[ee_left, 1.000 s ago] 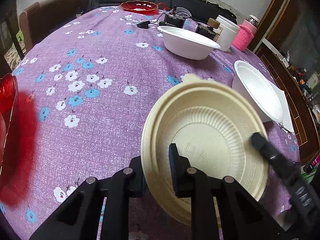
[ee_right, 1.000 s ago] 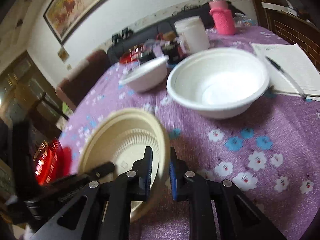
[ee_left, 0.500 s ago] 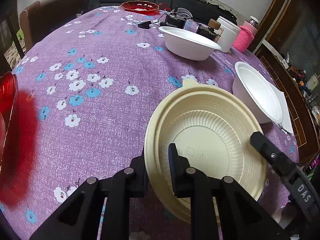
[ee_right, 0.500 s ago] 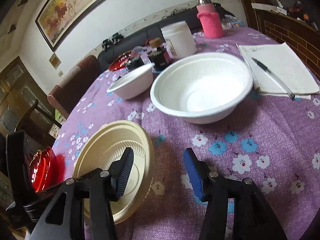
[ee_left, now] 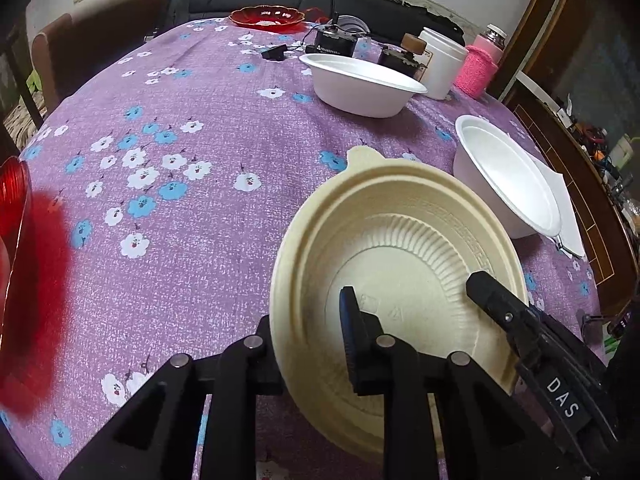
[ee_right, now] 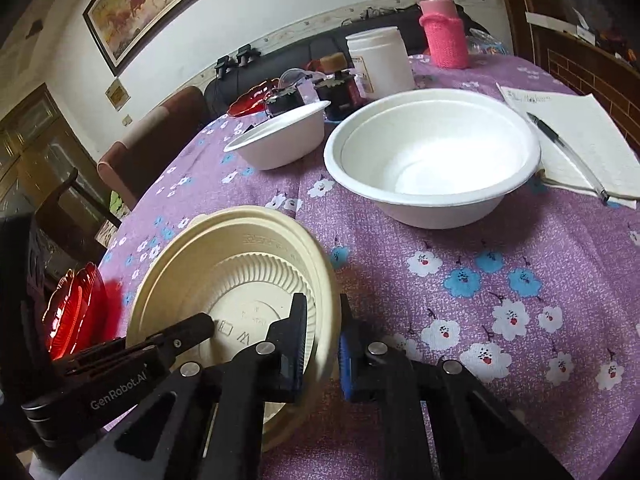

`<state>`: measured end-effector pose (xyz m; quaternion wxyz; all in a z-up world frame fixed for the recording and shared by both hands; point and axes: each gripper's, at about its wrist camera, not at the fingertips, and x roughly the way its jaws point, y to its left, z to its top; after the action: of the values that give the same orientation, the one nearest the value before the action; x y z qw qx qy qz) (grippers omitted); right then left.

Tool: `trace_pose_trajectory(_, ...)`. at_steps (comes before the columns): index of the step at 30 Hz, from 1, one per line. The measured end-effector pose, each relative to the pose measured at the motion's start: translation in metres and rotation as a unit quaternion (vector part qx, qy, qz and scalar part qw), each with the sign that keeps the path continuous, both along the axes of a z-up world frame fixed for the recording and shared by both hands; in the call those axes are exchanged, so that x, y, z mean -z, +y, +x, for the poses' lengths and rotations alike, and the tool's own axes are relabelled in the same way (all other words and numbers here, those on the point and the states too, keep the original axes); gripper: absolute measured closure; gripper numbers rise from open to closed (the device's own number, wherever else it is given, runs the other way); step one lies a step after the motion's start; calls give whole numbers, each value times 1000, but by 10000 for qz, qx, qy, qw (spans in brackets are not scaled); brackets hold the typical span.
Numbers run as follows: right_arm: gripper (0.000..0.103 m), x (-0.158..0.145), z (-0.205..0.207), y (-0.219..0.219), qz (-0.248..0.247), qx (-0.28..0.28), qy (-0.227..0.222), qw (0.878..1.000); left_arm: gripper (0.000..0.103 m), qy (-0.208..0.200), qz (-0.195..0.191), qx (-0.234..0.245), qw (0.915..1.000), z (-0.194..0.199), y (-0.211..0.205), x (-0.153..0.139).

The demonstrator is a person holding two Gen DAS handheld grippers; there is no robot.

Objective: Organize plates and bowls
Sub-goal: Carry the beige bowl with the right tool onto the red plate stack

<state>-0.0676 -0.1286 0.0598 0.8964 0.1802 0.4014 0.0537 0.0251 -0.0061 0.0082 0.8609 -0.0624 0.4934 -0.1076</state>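
In the left wrist view, the left tool (ee_left: 310,338) stayed pinched on the near rim of the cream plate (ee_left: 400,240), which was tilted up above the counter (ee_left: 200,208) near its front edge, just as half a second before. The right tool (ee_left: 486,286) now lay across the plate's right rim, further in than before. Two white bowls sat beyond: the far bowl (ee_left: 360,86) toward the back edge, the near bowl (ee_left: 508,176) toward the right edge.

In the right wrist view, the right tool (ee_right: 322,334), spread wide half a second earlier, had just been closing and now pinched the plate's right rim between its fingers (ee_right: 298,338). The left tool (ee_right: 200,328) reached into the plate from the left. A red dish (ee_right: 76,308) stood at the counter's left edge.
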Motion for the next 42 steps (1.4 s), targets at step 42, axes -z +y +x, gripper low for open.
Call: trace_pose_trajectory(42,86,-93,15,304,-196,-2189,-165,9754,86,-981,-109,-1978,9753,-70,295,-100)
